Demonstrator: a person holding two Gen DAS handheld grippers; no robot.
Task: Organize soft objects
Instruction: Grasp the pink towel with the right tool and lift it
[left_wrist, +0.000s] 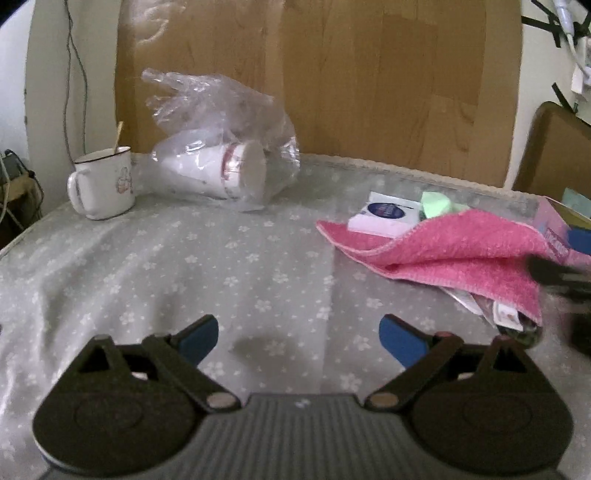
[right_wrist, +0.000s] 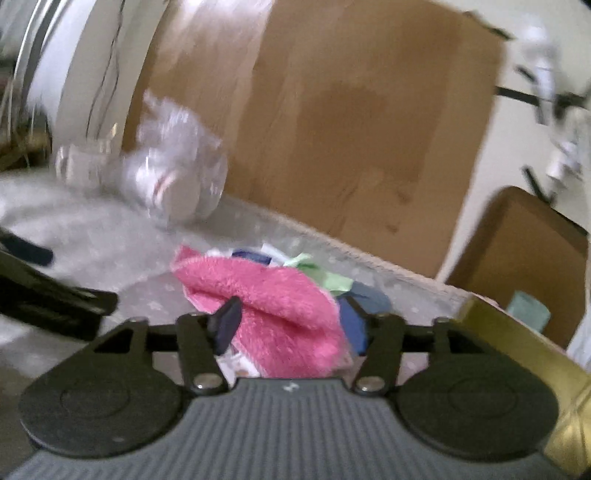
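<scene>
A pink towel lies rumpled on the grey flowered tablecloth, at the right of the left wrist view, draped over some packets. My left gripper hovers over bare cloth to the left of it, open, with nothing between its blue pads. In the blurred right wrist view, my right gripper is open around the pink towel, whose fold fills the gap between the fingers. I cannot see the pads pressing on it. One dark finger of the right gripper shows against the towel's right end.
A white mug and a clear plastic bag of paper cups stand at the back left. A white packet, a green cloth and a pink box sit behind the towel. A wooden board backs the table. A yellow box edge is close on the right.
</scene>
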